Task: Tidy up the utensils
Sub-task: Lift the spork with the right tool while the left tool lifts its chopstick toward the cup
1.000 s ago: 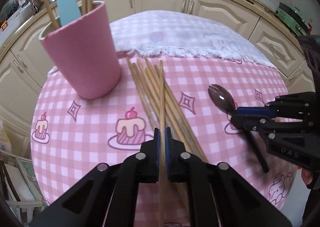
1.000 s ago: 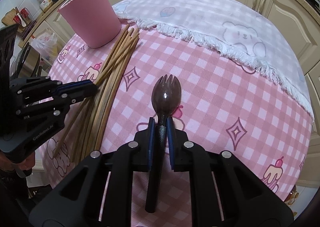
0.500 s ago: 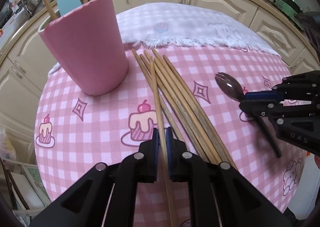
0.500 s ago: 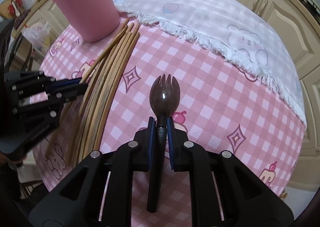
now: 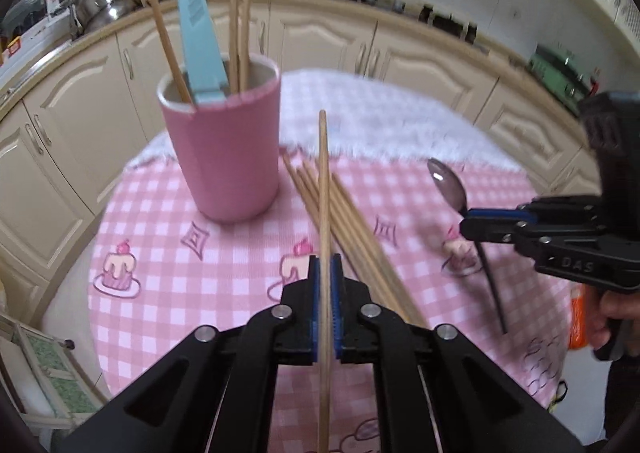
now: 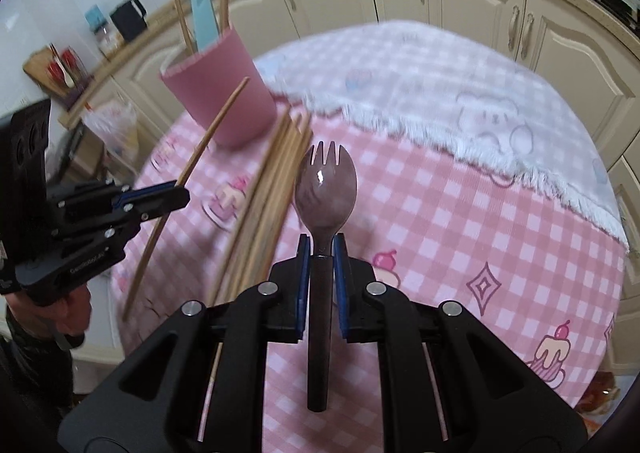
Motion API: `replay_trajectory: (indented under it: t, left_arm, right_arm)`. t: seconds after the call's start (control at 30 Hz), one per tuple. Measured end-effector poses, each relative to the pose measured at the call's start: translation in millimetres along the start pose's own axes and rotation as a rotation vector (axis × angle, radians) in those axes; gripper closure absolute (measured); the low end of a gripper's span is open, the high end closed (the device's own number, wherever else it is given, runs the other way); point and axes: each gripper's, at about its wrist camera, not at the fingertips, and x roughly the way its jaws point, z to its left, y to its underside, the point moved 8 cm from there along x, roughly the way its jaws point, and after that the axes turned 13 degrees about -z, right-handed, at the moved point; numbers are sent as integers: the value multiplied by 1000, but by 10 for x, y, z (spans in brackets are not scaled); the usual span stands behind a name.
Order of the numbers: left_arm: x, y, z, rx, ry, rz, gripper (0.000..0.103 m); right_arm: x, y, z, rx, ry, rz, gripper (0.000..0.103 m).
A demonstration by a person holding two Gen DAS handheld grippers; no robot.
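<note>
Grippers aloft over pink checked tablecloth (image 5: 168, 253): our left gripper (image 5: 325, 293) pinches one wooden chopstick (image 5: 324, 189), our right gripper (image 6: 320, 273) clamps a dark brown plastic spork (image 6: 325, 185), near the pink cup (image 5: 224, 149).

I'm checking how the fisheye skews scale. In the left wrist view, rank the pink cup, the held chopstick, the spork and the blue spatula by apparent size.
1. pink cup, biggest by area.
2. held chopstick, longest, but close to the lens, so exaggerated.
3. blue spatula, only the part above the rim shows.
4. spork, partly hidden by the right gripper; unsure against the spatula.
</note>
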Motion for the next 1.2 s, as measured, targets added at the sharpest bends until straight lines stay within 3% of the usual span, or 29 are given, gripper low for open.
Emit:
replay_trajectory:
  t: [0.43,0.9,1.2]
  left_arm:
    - [-569,-750,96,-77,-4,-350,98]
    - [-966,-1933,359,-77,-81,-705,98]
    - [-652,-2244,658,-147,-129,-787,98]
  right_arm:
    - [-344,-613,244,31,-105,-255,91]
    - [-455,-1951,935,-42,-200,-576,91]
    - [-104,-2235,997,-43,-183,-630,91]
